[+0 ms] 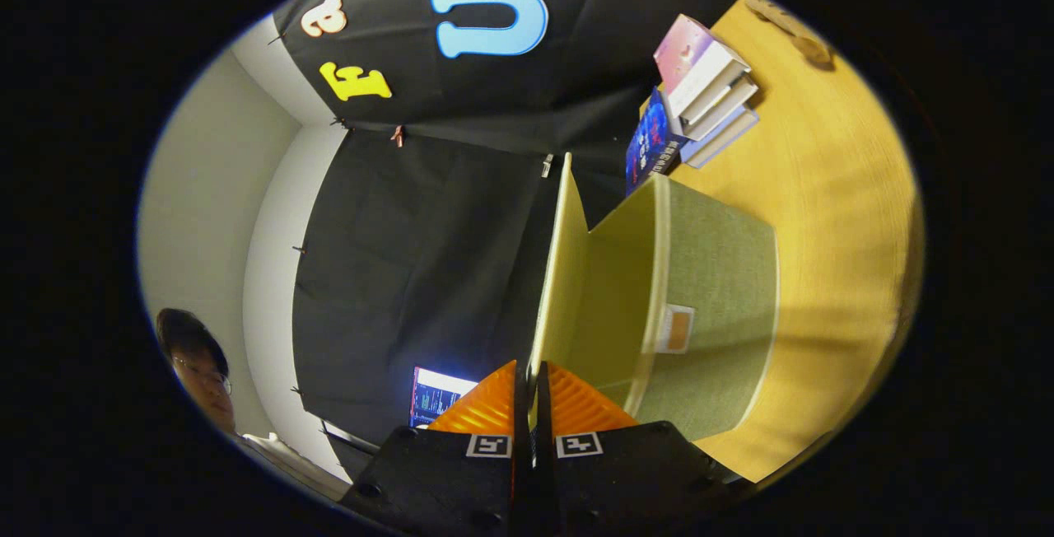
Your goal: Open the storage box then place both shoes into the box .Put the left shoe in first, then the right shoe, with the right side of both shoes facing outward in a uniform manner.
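Observation:
The storage box (718, 290) is a green fabric cube standing on the wooden table; the whole view is rolled onto its side. Its thin pale lid (561, 273) is swung up off the box, showing the pale inside wall (613, 306). My gripper (529, 374) is shut on the lid's free edge, with both fingers pressed flat against the panel. The lid runs straight ahead from between the fingers. A small tan label (677, 329) sits on the box's front face.
A stack of books (700, 100) lies on the table (832, 216) beyond the box. A small pale object (790, 26) lies past the books. A person (202, 372) and a lit screen (436, 395) are on the side away from the table.

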Tool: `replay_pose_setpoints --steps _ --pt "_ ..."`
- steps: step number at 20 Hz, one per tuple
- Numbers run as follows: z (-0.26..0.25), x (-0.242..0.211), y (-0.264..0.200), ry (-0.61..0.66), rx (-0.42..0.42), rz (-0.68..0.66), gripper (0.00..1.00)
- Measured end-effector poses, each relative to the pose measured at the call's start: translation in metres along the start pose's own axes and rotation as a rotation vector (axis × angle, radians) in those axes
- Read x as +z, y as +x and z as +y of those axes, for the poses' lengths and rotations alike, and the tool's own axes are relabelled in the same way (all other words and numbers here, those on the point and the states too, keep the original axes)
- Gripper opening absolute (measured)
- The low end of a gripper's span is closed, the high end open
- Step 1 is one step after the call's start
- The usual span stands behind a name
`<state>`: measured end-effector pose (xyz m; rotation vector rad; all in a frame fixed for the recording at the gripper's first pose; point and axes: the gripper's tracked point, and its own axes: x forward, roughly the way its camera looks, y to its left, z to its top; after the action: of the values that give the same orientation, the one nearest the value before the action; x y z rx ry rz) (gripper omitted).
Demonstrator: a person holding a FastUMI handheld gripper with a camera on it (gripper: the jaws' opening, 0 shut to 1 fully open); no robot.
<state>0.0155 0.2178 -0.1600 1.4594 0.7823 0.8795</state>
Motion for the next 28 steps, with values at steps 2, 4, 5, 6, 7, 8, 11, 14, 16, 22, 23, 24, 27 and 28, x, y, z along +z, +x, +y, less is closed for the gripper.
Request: replay_pose_setpoints --steps 2,4,5,6,7,8,11,14,16,22,23,24,27,28 --pt "0.017 0.003 0.014 -0.020 0.004 -0.004 0.05" --pt "0.032 0.004 0.030 -0.027 0.006 -0.008 0.05" --pt "0.041 0.005 0.040 -0.024 0.014 -0.011 0.05" --pt "0.050 0.005 0.050 -0.023 0.021 -0.010 0.05" --pt "0.058 0.004 0.061 -0.026 0.029 -0.006 0.05" --pt "0.066 0.002 0.073 -0.028 0.037 0.000 0.05" --pt "0.090 -0.006 0.109 -0.032 0.068 0.018 0.05" --pt "0.104 -0.018 0.144 -0.040 0.080 0.053 0.05" --pt "0.107 -0.026 0.166 -0.044 0.080 0.072 0.05" --pt "0.101 -0.045 0.209 -0.027 0.040 0.111 0.07" --pt "0.100 -0.049 0.214 -0.024 0.037 0.119 0.09" --pt "0.095 -0.051 0.221 -0.028 0.017 0.123 0.10" --pt "0.095 -0.053 0.223 -0.047 0.012 0.114 0.31" --pt "0.091 -0.050 0.224 -0.062 -0.002 0.102 0.41"
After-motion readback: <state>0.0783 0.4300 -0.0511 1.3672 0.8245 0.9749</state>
